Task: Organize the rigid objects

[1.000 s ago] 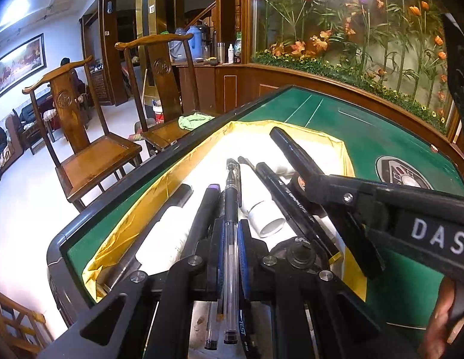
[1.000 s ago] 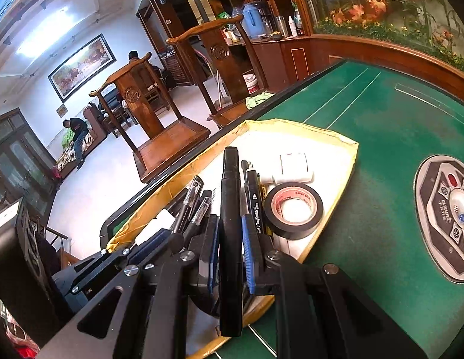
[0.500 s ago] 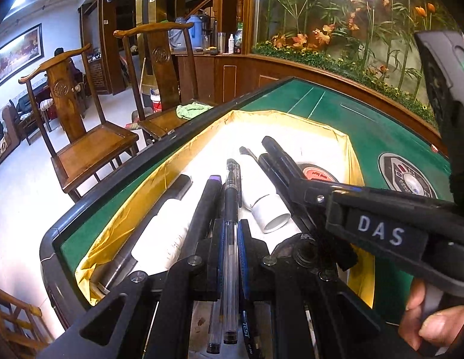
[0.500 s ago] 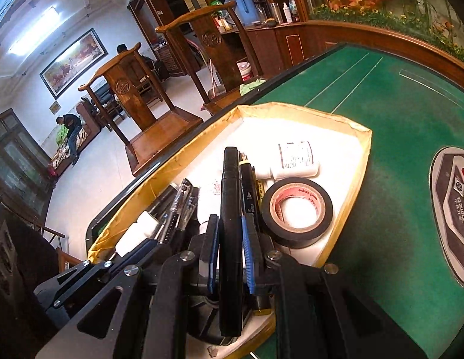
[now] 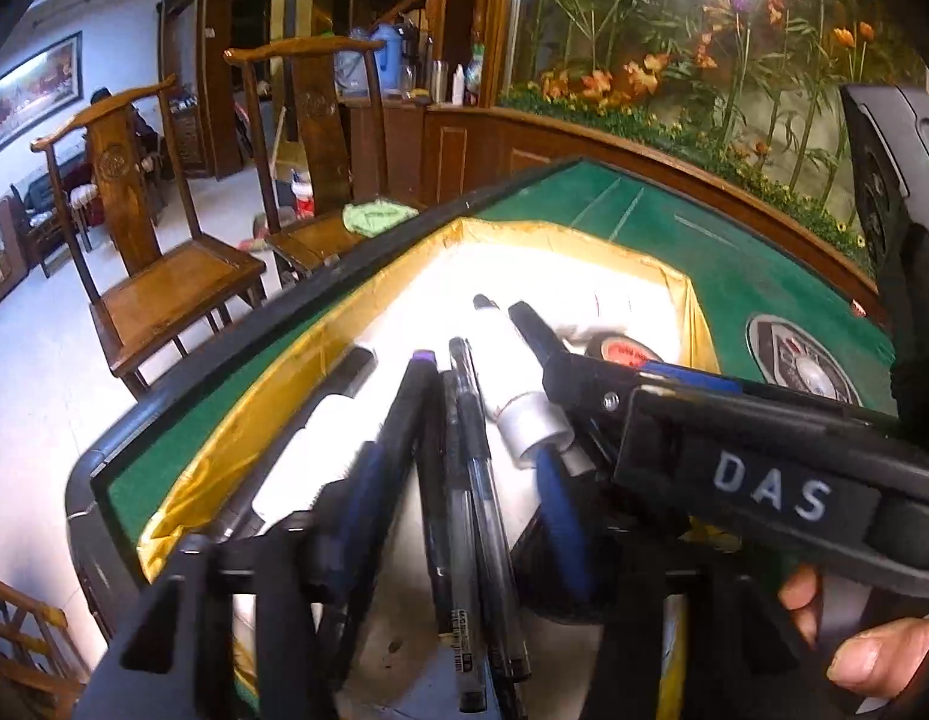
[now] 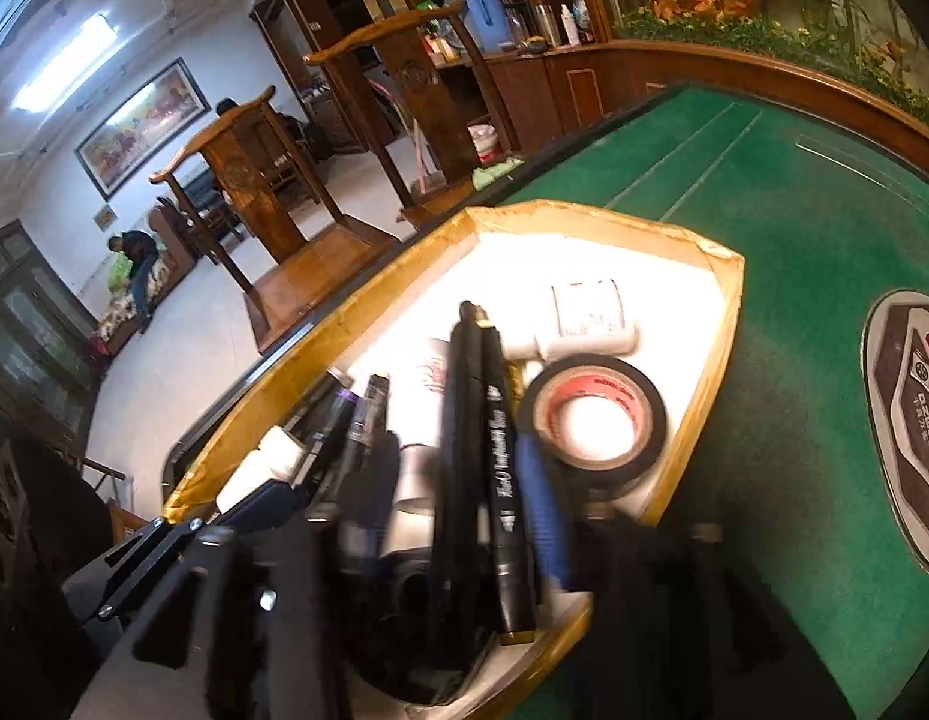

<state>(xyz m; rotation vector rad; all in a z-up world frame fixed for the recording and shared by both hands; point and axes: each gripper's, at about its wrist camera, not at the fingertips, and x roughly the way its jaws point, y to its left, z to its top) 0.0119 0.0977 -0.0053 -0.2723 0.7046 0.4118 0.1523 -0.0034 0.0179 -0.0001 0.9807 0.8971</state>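
A gold-rimmed white tray (image 5: pixel 683 291) on the green table holds pens, markers and tape. My left gripper (image 5: pixel 458 468) hangs low over it, jaws opening. Two clear ballpoint pens (image 5: pixel 470 480) lie between its blue pads (image 5: pixel 560 516) without touching them. A purple-tipped black marker (image 5: pixel 404 408) lies just left of them. My right gripper (image 6: pixel 458 450) is opening too. A plain black marker (image 6: pixel 464 420) lies loose between its fingers, beside a lettered marker (image 6: pixel 501 468). Black tape roll (image 6: pixel 590 420) and white bottle (image 6: pixel 590 318) sit to the right.
The right tool's black housing (image 5: pixel 764 480) and a hand (image 5: pixel 872 660) crowd the left view's right side. A white tube (image 5: pixel 530 426) lies mid-tray. Two wooden chairs (image 5: pixel 164 276) stand beyond the table's far-left edge. A round control panel (image 6: pixel 914 438) sits in the green felt.
Both grippers have opened: the left let go of the clear pens, the right let go of the black marker. Both items now lie in the tray. Neither hand has shifted much.
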